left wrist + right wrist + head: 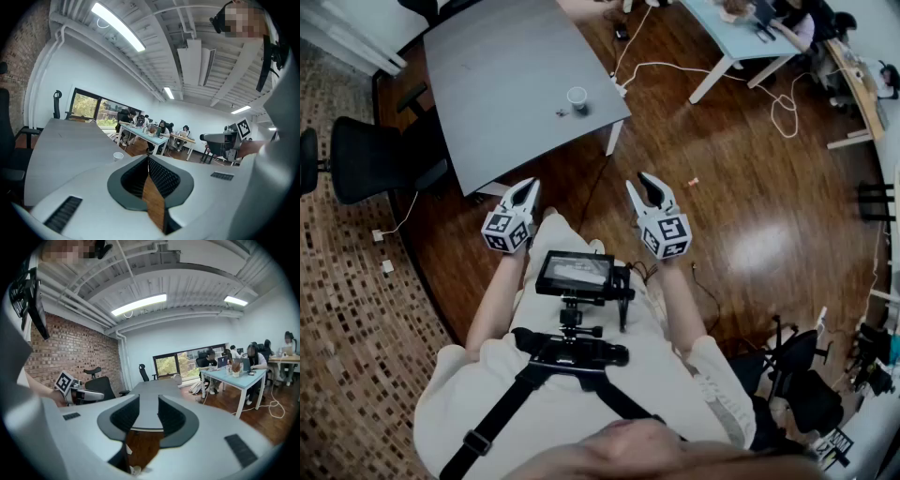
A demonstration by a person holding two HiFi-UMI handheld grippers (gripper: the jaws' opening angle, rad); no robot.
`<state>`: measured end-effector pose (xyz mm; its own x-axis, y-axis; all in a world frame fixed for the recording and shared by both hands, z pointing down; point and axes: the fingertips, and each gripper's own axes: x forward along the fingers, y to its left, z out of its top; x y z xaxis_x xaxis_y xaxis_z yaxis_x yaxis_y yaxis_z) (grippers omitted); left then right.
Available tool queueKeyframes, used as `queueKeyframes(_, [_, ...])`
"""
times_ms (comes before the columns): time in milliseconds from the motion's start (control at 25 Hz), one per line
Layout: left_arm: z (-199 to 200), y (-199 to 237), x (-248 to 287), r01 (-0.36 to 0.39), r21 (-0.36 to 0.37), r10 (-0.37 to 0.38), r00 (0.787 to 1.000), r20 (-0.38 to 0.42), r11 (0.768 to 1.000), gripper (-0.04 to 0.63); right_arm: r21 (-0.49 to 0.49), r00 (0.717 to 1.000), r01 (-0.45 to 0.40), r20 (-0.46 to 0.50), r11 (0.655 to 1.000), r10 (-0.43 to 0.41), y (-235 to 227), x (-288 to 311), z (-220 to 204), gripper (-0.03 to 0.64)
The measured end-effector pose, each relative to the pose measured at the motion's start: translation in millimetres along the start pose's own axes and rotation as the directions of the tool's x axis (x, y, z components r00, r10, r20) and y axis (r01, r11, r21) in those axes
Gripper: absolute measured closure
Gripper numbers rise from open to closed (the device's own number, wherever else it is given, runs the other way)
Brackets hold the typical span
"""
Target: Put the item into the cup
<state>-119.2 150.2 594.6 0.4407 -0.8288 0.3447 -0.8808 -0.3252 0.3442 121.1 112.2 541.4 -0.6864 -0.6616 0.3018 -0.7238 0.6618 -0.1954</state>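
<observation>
Grey and bare but for two things, the table (525,66) stood well ahead of us. On it, near the corner closest to us, sat the white paper cup (577,98), and just beside the cup lay the item (562,112), small, dark and too tiny for us to say what it was. It was on the tabletop, not in the cup.

We held both tools in front of our chest, over the wooden floor (741,187) and well short of the table edge. The left gripper (528,187) had its jaws pressed together with nothing between them; in its own view they pointed toward the cup (118,155). The right gripper (639,185) had its jaws apart and empty, with only table and floor showing through the gap.

We judged the task not yet begun: this was the approach, before any pickup. The next move called for stepping up to the table, bringing the open right gripper down over the item and closing on it. Its smallness and its place against the cup would demand a careful, fine pinch that did not knock the cup.
</observation>
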Motion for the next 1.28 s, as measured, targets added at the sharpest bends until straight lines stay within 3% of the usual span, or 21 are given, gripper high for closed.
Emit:
queueKeyframes(240, [-4.2, 12.0, 23.5, 0.019, 0.010, -0.018, 0.999, -0.033, 1.000, 0.566, 0.006, 1.000, -0.015, -0.001, 1.000, 0.015, -8.5, 20.3, 1.0, 0.466])
queueKeyframes(680, [34.9, 113.4, 135.1, 0.058, 0.051, -0.051, 0.989, -0.135, 0.997, 0.543, 0.023, 1.000, -0.020, -0.019, 1.000, 0.021, -50.4, 149.8, 32.2, 0.466])
queueKeyframes(960, [30.0, 165.6, 199.8, 0.135, 0.086, -0.106, 0.955, -0.279, 0.987, 0.514, 0.013, 0.999, -0.009, -0.037, 1.000, 0.010, -77.0, 227.8, 58.5, 0.466])
queueKeyframes(1280, [-2.5, 205.3, 259.8, 0.200, 0.055, -0.160, 0.896, -0.414, 0.978, 0.482, 0.014, 0.996, 0.031, -0.088, 0.999, -0.029, -108.5, 282.8, 57.3, 0.466])
